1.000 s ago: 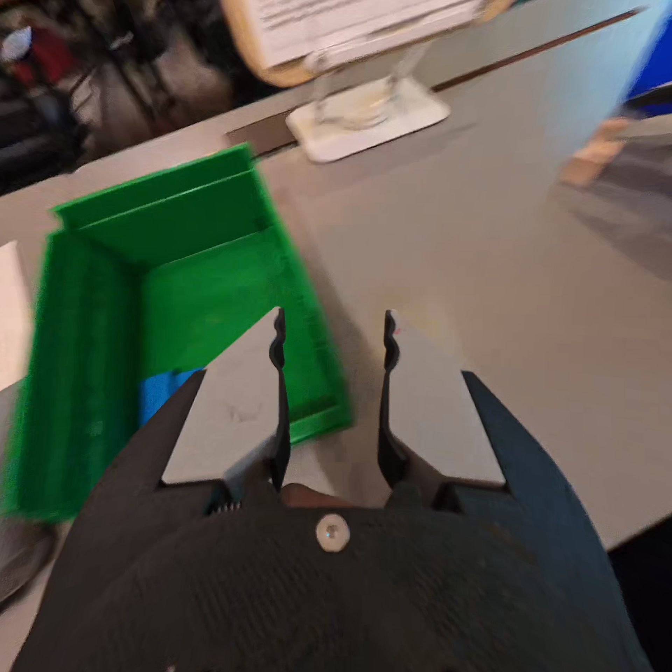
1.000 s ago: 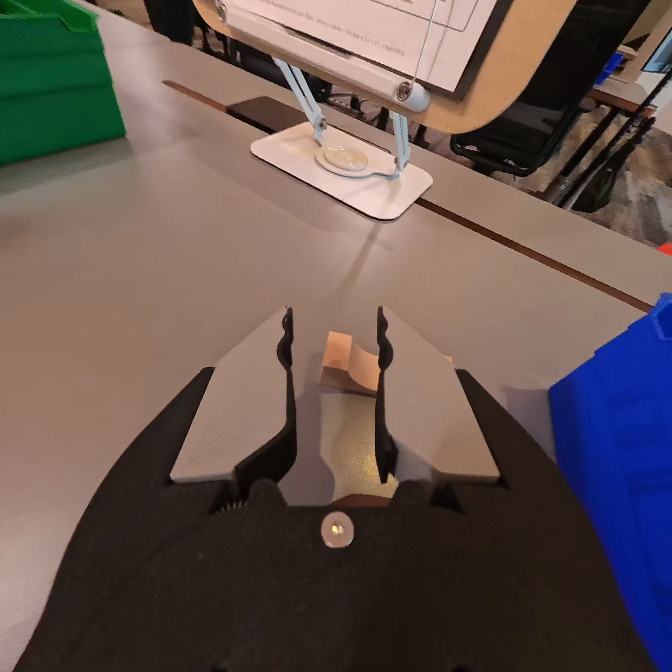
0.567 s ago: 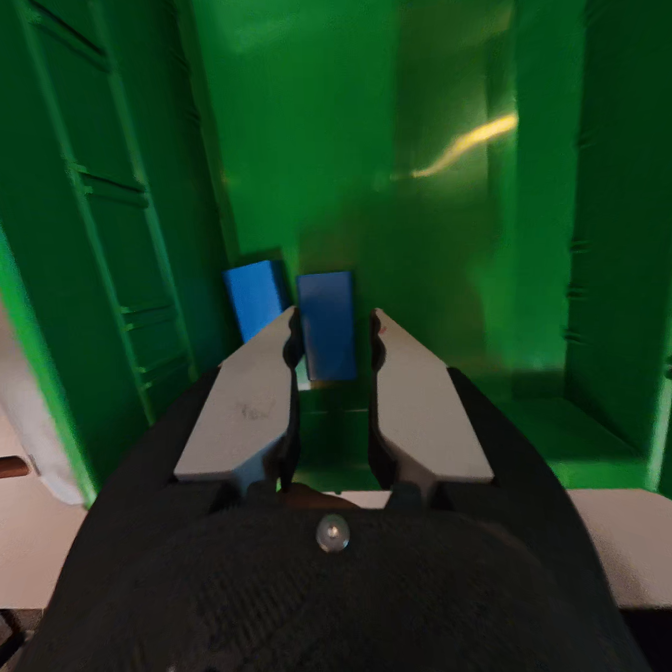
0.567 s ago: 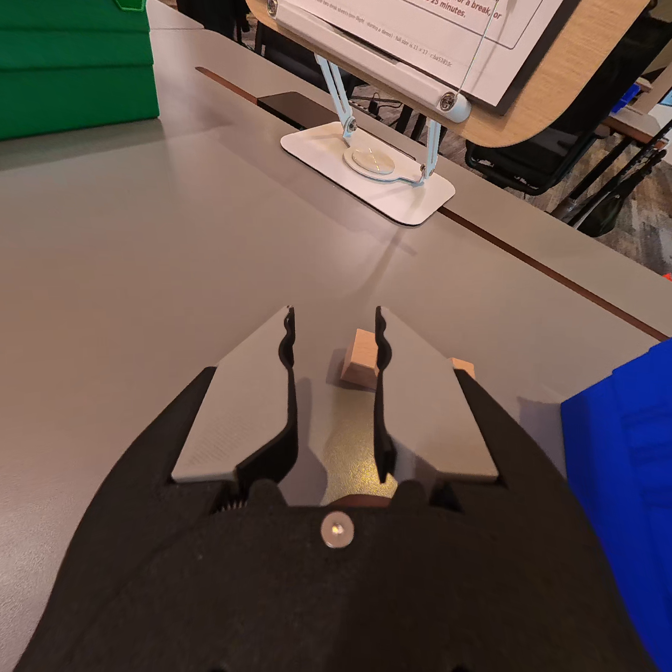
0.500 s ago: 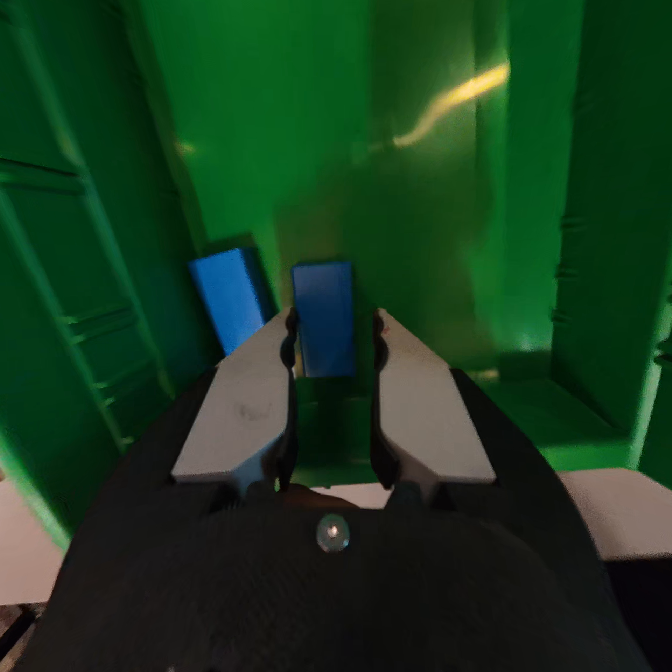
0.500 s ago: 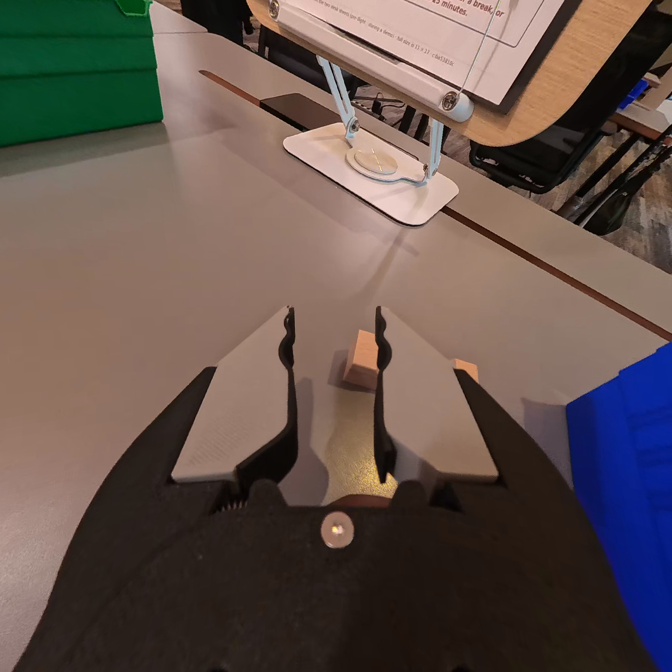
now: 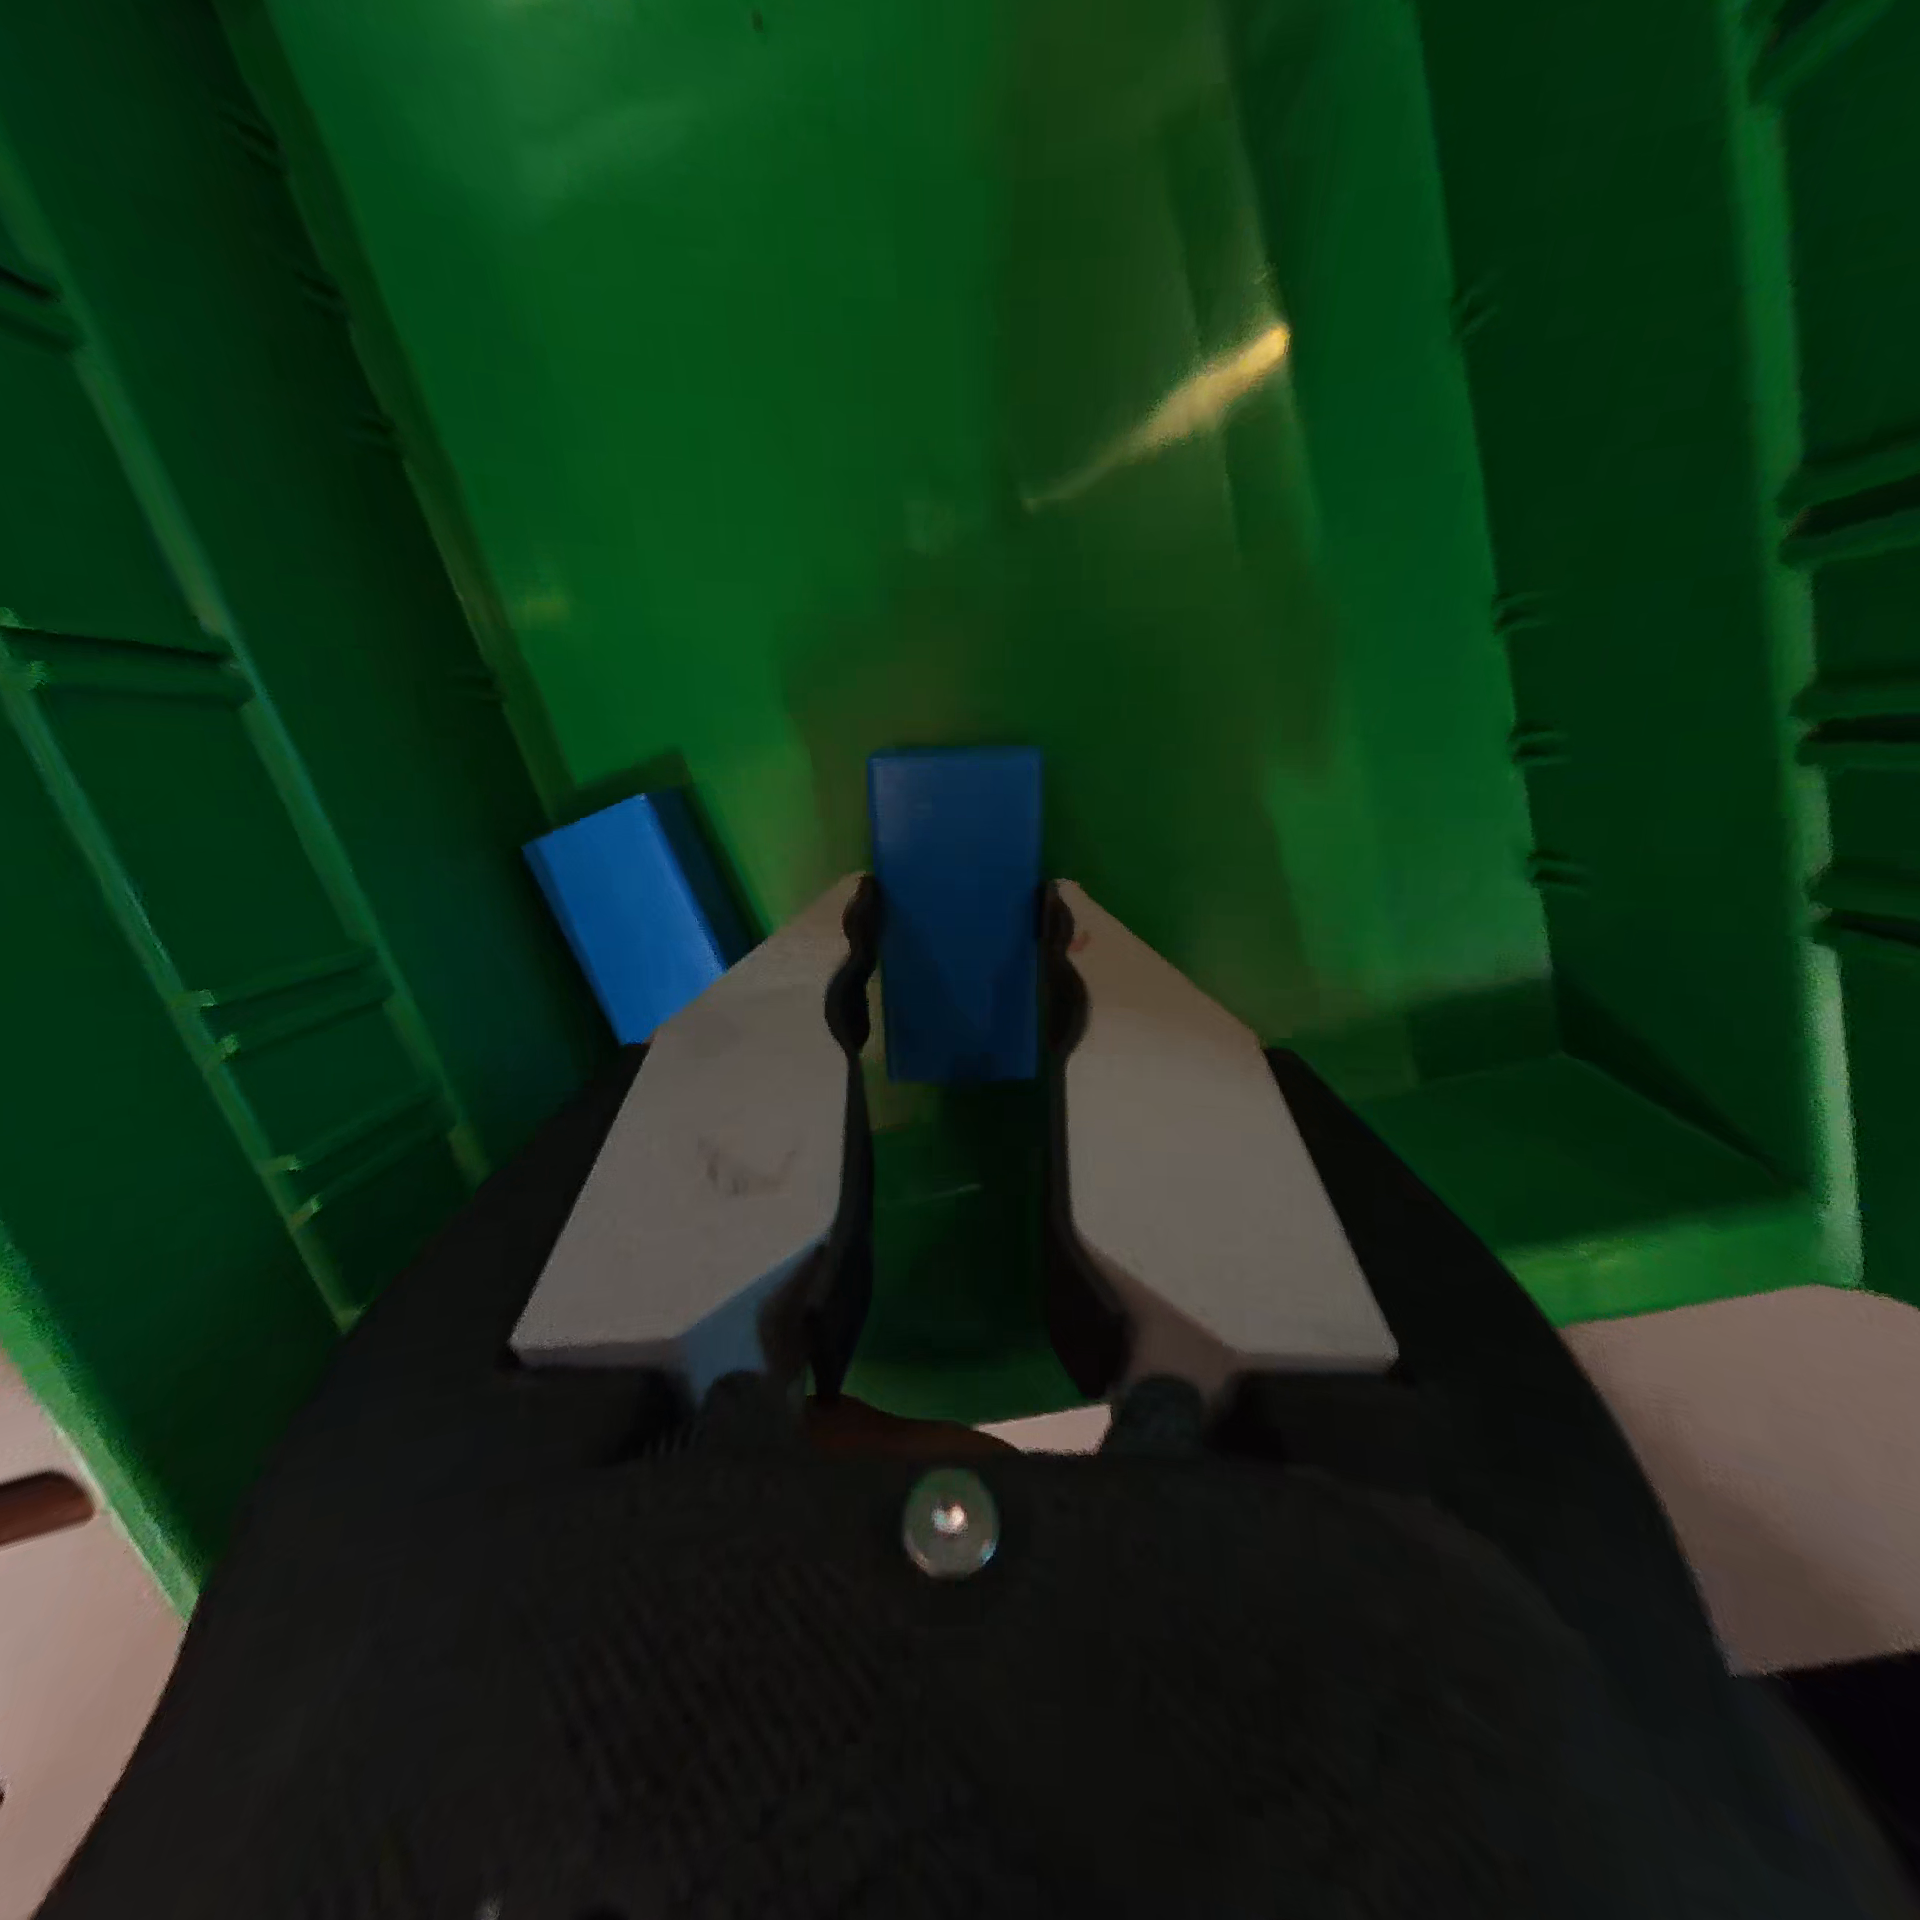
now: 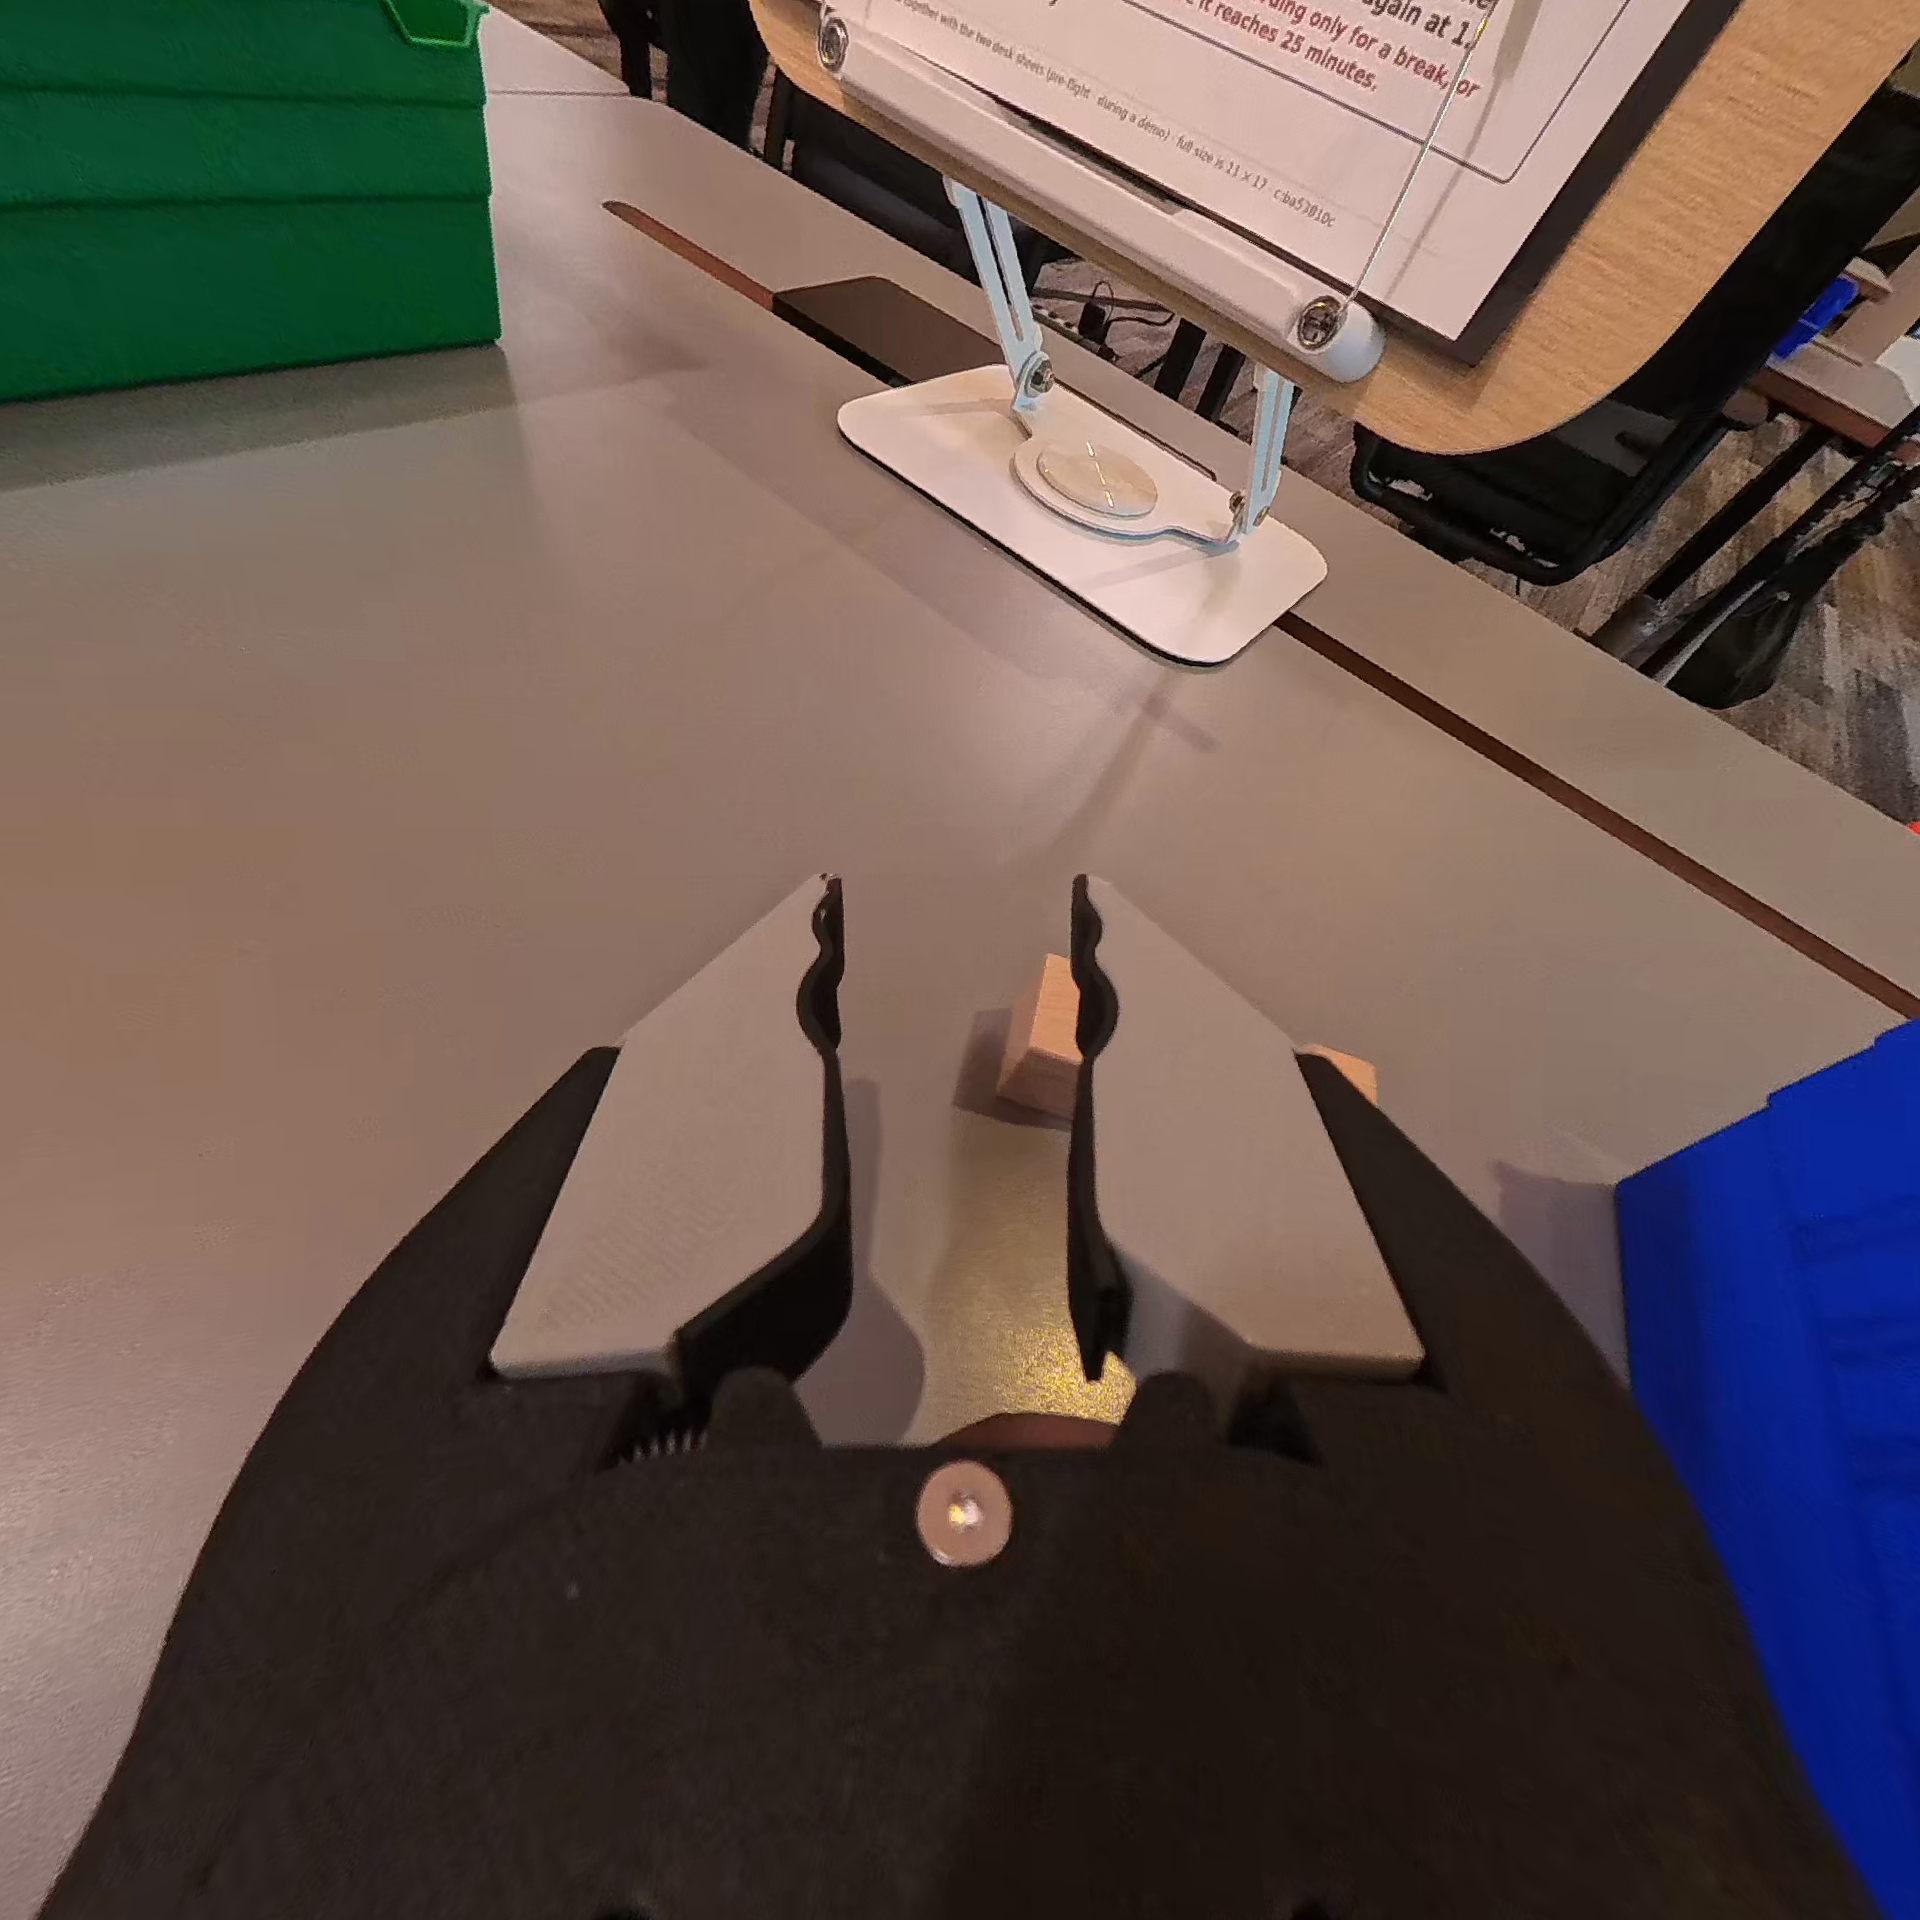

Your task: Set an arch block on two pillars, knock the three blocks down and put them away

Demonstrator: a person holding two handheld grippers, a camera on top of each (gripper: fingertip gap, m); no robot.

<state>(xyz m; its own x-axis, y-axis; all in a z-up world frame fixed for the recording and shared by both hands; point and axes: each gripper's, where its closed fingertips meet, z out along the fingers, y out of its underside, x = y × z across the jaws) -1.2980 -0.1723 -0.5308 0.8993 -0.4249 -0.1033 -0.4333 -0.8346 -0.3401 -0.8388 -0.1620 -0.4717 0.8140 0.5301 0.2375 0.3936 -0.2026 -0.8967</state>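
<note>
Our left gripper reaches into the green bin, its two pads pressed against the sides of a blue block that it clamps. We see a second blue block lying just to its left, against the bin's wall. Our right gripper hangs over the grey table with its jaws apart and nothing between them. Under its right finger lies a wooden arch block, partly hidden. A blue bin stands to the right, a white stand farther off.
</note>
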